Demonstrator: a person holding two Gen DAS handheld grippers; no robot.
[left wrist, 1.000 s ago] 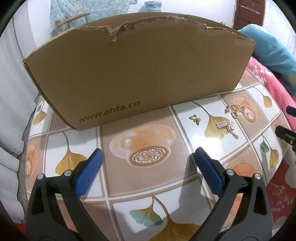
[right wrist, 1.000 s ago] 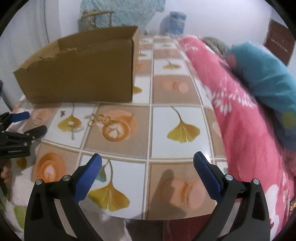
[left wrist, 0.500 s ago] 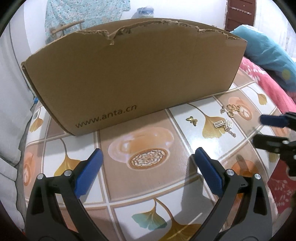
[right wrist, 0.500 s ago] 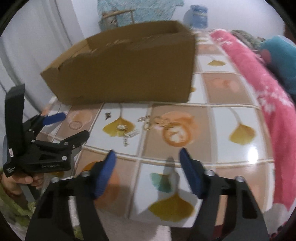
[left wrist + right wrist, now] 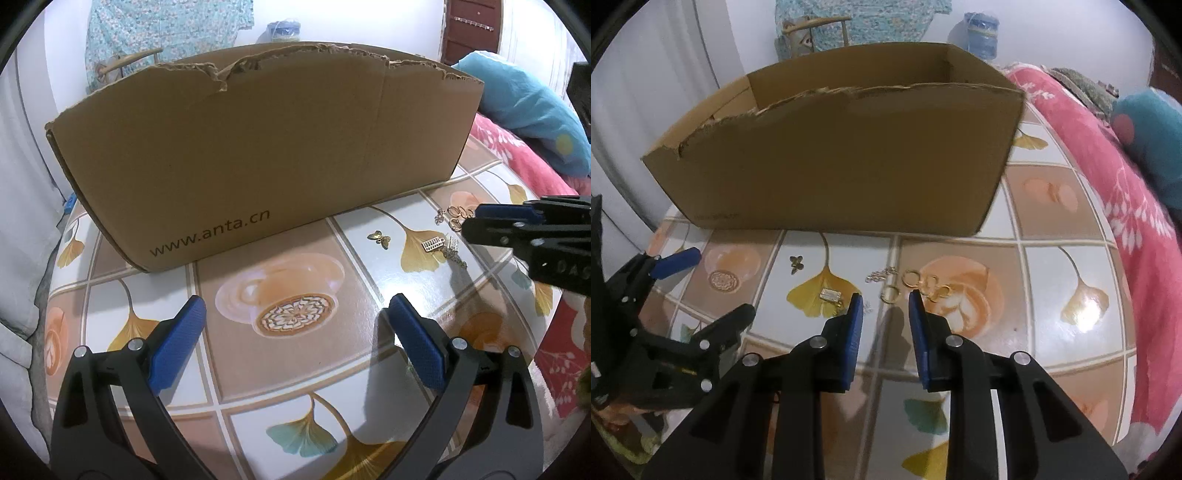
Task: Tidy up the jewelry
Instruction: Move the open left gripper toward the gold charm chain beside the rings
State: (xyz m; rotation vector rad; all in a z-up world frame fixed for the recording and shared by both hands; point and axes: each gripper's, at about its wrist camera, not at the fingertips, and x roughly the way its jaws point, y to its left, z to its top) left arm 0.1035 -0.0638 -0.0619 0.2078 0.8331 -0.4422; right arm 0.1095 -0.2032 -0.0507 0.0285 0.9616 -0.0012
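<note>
Small gold and silver jewelry lies on the patterned tablecloth in front of a torn cardboard box (image 5: 258, 166) (image 5: 831, 155). There is a butterfly charm (image 5: 381, 238) (image 5: 796, 263), a rectangular charm (image 5: 432, 244) (image 5: 829, 294), a thin chain (image 5: 881, 275) and linked gold rings (image 5: 456, 214) (image 5: 929, 284). My right gripper (image 5: 885, 301) (image 5: 471, 221) hovers over the pile with its jaws closing. A single gold ring (image 5: 890, 293) sits just beyond its tips, untouched by the pads. My left gripper (image 5: 295, 310) (image 5: 718, 284) is wide open and empty, left of the pile.
A pink floral blanket (image 5: 1126, 177) and a teal pillow (image 5: 517, 110) border the table on the right. Behind the box are a chair with patterned cloth (image 5: 147, 44) and a water jug (image 5: 980, 33). The table's near edge lies just under both grippers.
My right gripper has swung left from the blanket side to the jewelry pile, and its jaws have narrowed a lot. The left gripper has barely shifted and stays wide open.
</note>
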